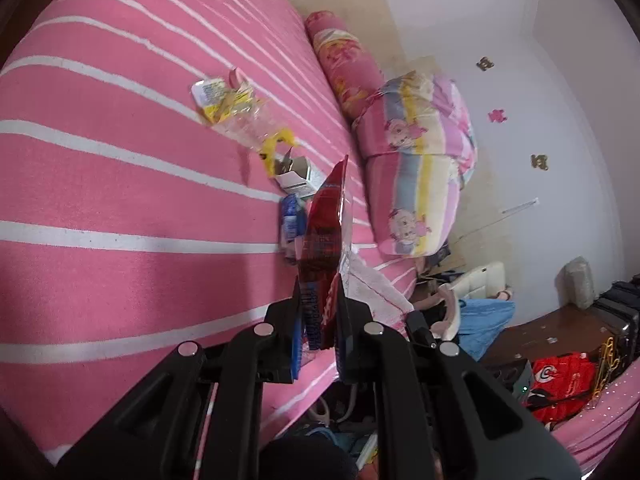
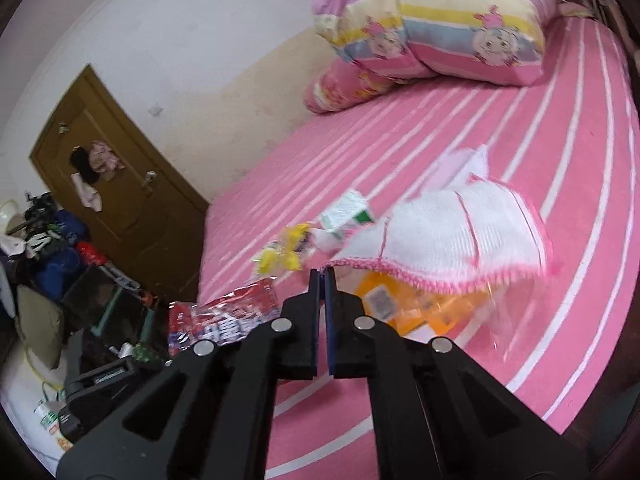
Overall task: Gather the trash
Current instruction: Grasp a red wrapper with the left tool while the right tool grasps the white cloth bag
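My left gripper point(image 1: 320, 280) is shut on a red snack wrapper point(image 1: 326, 224) and holds it upright above the pink striped bed point(image 1: 120, 184). Beyond it on the sheet lie a blue wrapper point(image 1: 290, 220), a small white carton point(image 1: 298, 178) and a yellow-and-clear wrapper point(image 1: 232, 108). My right gripper point(image 2: 323, 270) is shut, its tips pinching the pink hem of a white cloth point(image 2: 452, 232), which is raised and blurred. Under the cloth lies an orange packet point(image 2: 384, 296) in clear plastic. The red wrapper point(image 2: 236, 312) shows at the bed's near-left edge.
A folded cartoon quilt point(image 2: 452, 24) and a pink pillow point(image 2: 344, 84) sit at the head of the bed. A brown door point(image 2: 116, 184) and cluttered bags point(image 2: 60, 256) stand left of the bed. A dark wooden desk point(image 1: 560, 328) lies to the right.
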`<state>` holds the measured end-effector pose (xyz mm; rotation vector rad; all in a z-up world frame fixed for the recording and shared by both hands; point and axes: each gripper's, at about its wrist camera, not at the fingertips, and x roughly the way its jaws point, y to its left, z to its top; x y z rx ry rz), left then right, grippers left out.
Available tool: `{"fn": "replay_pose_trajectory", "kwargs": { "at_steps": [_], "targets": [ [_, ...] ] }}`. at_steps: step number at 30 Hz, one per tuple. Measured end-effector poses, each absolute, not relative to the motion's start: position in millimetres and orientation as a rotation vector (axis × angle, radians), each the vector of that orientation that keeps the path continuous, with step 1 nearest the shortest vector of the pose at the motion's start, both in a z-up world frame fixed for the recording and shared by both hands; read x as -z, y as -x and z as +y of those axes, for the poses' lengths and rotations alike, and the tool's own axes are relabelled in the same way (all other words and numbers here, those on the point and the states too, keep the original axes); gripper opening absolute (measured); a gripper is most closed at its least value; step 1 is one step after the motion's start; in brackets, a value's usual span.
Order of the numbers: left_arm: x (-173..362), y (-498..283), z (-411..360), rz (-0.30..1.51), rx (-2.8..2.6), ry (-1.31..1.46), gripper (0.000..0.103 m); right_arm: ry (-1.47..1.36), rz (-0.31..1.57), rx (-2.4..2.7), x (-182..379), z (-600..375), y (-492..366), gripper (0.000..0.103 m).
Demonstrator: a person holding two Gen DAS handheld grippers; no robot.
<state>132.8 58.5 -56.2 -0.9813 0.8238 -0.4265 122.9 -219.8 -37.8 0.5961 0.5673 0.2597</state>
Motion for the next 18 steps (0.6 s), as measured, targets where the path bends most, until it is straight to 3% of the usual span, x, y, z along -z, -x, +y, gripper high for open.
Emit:
{"fn": "replay_pose_trajectory", "kwargs": {
  "at_steps": [18],
  "targets": [
    [22.9, -90.5, 98.8, 0.692, 0.416, 1.128, 0.012, -0.618, 0.459, -0.422, -43.3, -200.8, -149.6, 0.003]
  ]
}}
